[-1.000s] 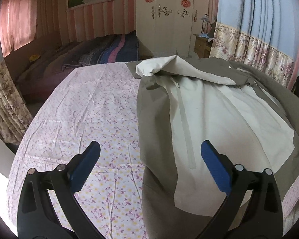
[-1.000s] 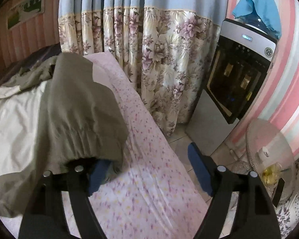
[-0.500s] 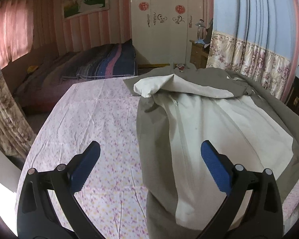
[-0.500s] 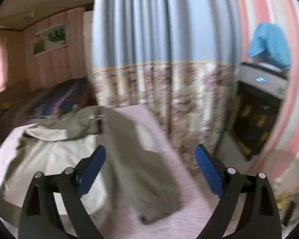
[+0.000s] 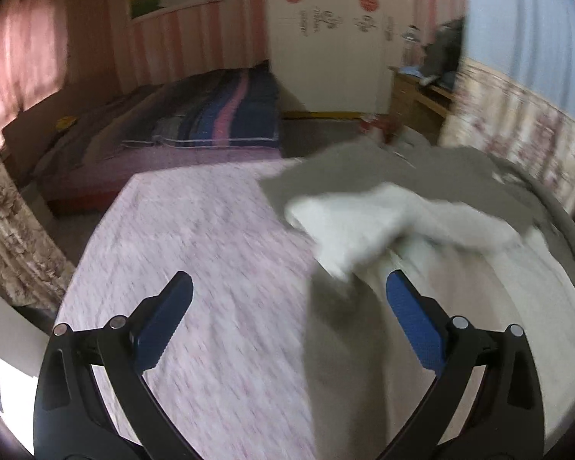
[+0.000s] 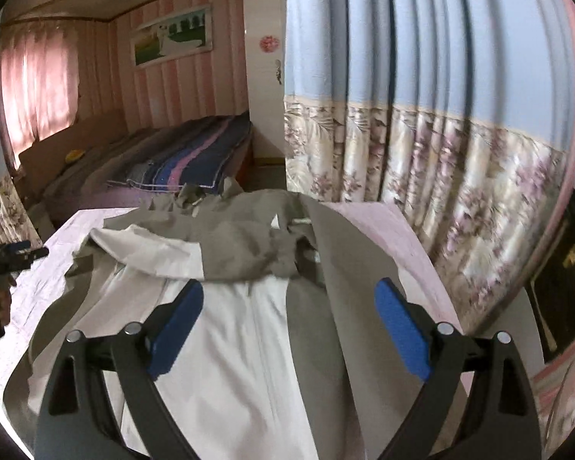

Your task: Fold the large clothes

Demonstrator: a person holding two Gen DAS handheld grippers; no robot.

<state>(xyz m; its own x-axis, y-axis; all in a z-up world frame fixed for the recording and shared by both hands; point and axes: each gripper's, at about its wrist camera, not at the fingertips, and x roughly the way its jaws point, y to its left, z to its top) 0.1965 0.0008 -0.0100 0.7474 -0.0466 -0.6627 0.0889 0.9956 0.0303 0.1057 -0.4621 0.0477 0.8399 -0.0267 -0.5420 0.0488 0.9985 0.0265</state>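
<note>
Olive-cream jacket (image 6: 226, 326) sharp in right view, blurred left.

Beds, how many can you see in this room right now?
2. The near bed, under a pink floral sheet, carries the grey and white jacket. The far bed, with a striped blanket, stands against the striped wall. Others may be out of frame.

black two-armed tongs (image 6: 289, 304) with blue ribbed pads (image 6: 176, 329) and silver pivot screws (image 6: 446, 328)
</note>
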